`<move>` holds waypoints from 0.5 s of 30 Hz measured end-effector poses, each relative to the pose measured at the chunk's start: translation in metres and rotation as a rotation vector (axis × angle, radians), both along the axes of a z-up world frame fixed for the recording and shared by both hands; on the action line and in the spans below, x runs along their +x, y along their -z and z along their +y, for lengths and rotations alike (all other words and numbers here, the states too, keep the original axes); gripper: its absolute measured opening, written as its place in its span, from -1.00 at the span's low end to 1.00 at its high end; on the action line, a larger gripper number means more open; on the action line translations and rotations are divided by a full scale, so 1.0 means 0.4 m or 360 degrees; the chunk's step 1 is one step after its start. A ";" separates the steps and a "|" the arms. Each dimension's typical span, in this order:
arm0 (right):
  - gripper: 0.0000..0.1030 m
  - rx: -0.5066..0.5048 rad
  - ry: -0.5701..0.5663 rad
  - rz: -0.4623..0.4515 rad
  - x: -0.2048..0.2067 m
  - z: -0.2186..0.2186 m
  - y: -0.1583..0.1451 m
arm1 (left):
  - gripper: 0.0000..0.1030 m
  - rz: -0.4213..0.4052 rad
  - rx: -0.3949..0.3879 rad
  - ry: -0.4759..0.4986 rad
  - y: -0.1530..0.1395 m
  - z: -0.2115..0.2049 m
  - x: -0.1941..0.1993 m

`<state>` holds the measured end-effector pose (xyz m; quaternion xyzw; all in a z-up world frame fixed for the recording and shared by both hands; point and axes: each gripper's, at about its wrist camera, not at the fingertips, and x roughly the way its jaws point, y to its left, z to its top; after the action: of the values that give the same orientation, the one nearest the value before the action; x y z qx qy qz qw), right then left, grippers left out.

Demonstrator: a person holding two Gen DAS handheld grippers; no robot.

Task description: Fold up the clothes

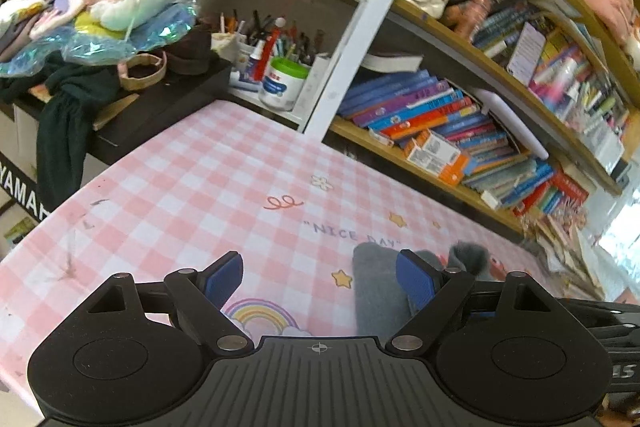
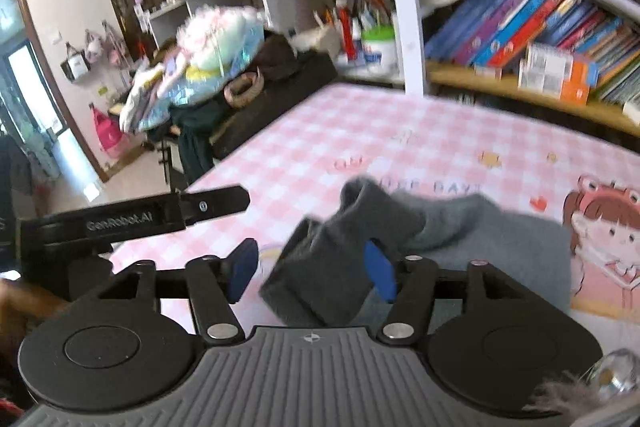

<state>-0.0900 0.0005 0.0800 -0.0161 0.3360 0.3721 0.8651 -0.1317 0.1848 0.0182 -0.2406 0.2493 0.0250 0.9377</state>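
Note:
A grey knitted garment (image 2: 492,239) lies on the pink checked tablecloth (image 2: 360,131). One sleeve end (image 2: 332,267) is bunched up between the fingers of my right gripper (image 2: 312,273), which is open around it; the blue pads do not press it. My left gripper (image 1: 320,283) is open and empty above the cloth (image 1: 200,187). A part of the grey garment (image 1: 376,287) shows just left of its right pad (image 1: 416,283). The left gripper's body (image 2: 136,219) appears at the left of the right wrist view.
Bookshelves (image 1: 460,131) full of books run along the far side of the table. A black side unit (image 1: 160,103) at the far left carries plush toys, a dark green cloth and pen pots. A doorway (image 2: 36,107) is at the left.

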 end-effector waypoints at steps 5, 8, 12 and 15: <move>0.19 0.0143 0.0205 -0.0116 -0.009 -0.094 -0.030 | 0.66 -0.0065 -0.0061 0.0033 -0.009 -0.011 0.019; 0.24 0.0204 0.0407 -0.0139 0.005 -0.170 -0.030 | 0.67 -0.0110 -0.0075 0.0129 -0.019 -0.043 0.038; 0.24 0.0113 0.0637 -0.0022 0.052 -0.245 0.007 | 0.67 -0.0094 -0.0013 0.0282 -0.025 -0.104 0.069; 0.24 0.0053 0.0676 0.0113 0.077 -0.280 0.045 | 0.67 -0.0035 0.0059 0.0329 -0.016 -0.146 0.097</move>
<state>-0.0592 -0.1115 0.0619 0.0824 0.3560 0.1874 0.9118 -0.0928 0.1263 0.0246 -0.1965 0.2620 -0.0700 0.9422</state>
